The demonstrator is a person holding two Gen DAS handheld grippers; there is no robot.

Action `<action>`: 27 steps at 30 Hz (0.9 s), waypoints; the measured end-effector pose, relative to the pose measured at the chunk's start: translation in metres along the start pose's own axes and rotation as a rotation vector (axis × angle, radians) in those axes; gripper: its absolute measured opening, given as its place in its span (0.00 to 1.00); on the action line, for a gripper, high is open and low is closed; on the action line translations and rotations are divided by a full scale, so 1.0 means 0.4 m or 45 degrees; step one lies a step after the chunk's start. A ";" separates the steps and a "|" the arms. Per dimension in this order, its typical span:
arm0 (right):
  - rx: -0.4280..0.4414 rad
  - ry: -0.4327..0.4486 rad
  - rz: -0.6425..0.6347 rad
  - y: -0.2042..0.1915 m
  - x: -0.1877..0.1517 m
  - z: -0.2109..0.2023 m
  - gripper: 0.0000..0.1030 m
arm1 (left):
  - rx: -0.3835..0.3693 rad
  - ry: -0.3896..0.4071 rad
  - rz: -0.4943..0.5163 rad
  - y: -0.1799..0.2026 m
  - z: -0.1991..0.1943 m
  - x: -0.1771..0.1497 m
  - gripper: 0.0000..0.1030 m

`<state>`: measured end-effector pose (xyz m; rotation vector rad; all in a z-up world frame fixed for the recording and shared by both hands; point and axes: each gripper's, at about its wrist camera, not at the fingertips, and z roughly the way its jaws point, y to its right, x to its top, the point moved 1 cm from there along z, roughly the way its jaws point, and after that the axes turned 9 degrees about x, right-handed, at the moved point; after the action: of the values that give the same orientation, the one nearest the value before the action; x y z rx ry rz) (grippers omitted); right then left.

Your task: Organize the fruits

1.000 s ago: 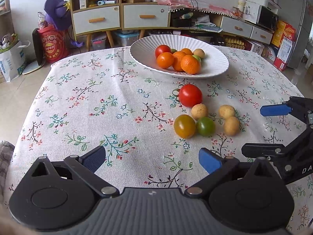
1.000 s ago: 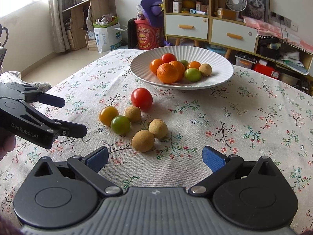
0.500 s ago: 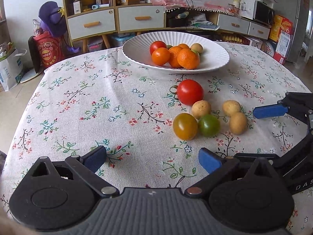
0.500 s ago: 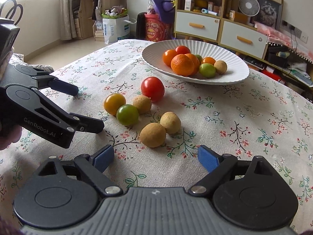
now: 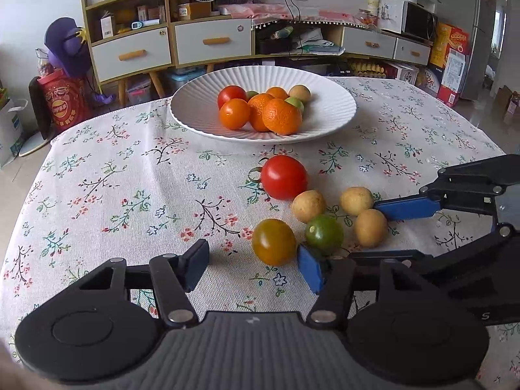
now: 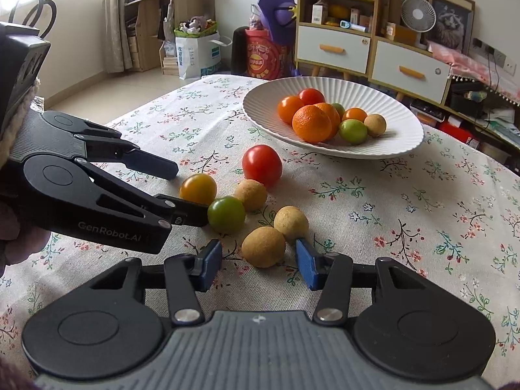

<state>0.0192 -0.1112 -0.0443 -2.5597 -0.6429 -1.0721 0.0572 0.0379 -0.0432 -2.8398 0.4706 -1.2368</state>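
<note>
Both grippers are closing in on loose fruit to carry to the white plate at the far side of the table. The left gripper is narrowing around the yellow-orange tomato, its pads not yet pressing it. The right gripper is narrowing around the nearest tan fruit, also still untouched. A red tomato, a green tomato and two more tan fruits lie close by. Next, each must grip gently, lift clear of its neighbours, and move to the plate
</note>
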 end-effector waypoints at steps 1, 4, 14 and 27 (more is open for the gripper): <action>0.004 0.001 0.003 0.000 0.001 0.000 0.39 | -0.003 0.001 -0.001 0.002 0.000 0.002 0.48; 0.012 0.004 0.006 0.000 0.003 0.000 0.35 | -0.006 0.002 -0.002 0.006 0.002 0.008 0.40; 0.027 0.014 0.015 0.006 0.010 -0.006 0.25 | -0.012 -0.001 -0.027 0.003 0.004 0.013 0.21; 0.045 0.023 0.023 0.007 0.013 -0.013 0.24 | -0.007 -0.035 -0.044 -0.001 -0.003 0.016 0.19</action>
<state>0.0208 -0.1144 -0.0371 -2.5180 -0.6271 -1.0672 0.0606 0.0366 -0.0378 -2.8776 0.4270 -1.2014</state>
